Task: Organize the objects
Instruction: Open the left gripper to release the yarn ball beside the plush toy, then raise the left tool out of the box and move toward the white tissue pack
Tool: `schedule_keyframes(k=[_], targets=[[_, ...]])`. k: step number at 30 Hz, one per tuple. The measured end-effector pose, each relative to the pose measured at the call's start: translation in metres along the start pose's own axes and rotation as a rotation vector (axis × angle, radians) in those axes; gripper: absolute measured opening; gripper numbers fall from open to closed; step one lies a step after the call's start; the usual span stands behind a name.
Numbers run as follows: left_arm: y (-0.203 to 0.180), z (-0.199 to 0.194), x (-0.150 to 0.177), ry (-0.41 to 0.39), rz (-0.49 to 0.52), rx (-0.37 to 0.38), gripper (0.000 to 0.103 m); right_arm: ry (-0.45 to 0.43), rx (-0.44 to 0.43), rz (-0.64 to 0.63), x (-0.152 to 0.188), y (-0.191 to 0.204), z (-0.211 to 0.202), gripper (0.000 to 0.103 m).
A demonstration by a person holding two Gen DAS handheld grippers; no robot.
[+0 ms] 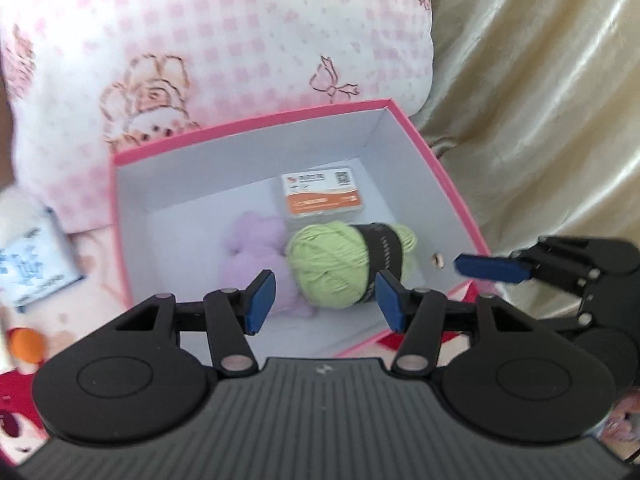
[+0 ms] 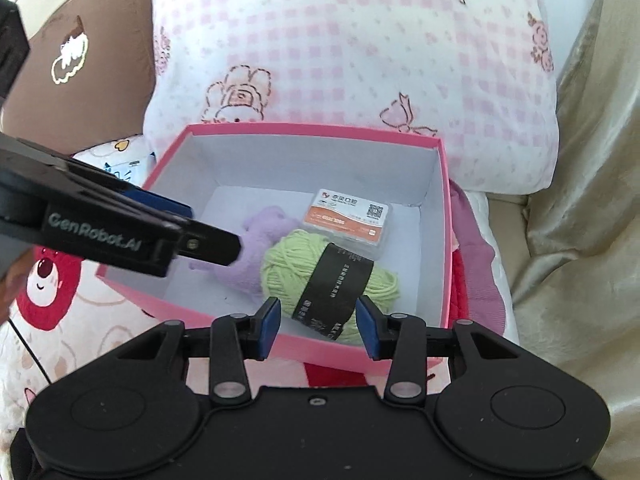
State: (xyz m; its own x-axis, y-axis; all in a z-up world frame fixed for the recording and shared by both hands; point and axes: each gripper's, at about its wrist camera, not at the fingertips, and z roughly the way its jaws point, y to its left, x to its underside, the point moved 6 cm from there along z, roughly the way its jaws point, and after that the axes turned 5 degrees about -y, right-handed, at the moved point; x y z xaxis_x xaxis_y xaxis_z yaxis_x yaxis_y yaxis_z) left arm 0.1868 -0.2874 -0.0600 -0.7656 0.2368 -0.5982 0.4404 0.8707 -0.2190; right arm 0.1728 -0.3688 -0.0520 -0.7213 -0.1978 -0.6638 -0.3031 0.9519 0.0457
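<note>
Both grippers, left [image 1: 325, 298] and right [image 2: 317, 326], parted and empty above the pink box [image 2: 439, 216]; risk of snagging green yarn [image 2: 316, 270] at the near wall.

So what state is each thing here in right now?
Box: open, no lid on.
Yarn: in the box, still banded.
Purple plush: in the box, beside the yarn.
Card case: in the box, closed.
Left gripper: open, empty.
Right gripper: open, empty.
</note>
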Motion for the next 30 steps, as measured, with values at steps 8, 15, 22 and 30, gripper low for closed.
schedule_keyframes(k=[8, 15, 22, 30], targets=[[-0.001, -0.043, 0.013, 0.028, 0.049, -0.034, 0.063, 0.008, 0.056, -0.008, -0.003, 0.019, -0.027, 0.054], [0.014, -0.076, 0.03, 0.07, 0.007, -0.047, 0.066, 0.003, 0.079, -0.009, -0.003, 0.043, -0.047, 0.082], [0.029, -0.118, 0.044, 0.048, 0.004, -0.065, 0.067, 0.004, 0.103, -0.053, -0.005, 0.068, -0.068, 0.086], [0.048, -0.16, 0.064, 0.017, 0.0, -0.077, 0.073, 0.013, 0.145, -0.032, -0.005, 0.088, -0.089, 0.087]])
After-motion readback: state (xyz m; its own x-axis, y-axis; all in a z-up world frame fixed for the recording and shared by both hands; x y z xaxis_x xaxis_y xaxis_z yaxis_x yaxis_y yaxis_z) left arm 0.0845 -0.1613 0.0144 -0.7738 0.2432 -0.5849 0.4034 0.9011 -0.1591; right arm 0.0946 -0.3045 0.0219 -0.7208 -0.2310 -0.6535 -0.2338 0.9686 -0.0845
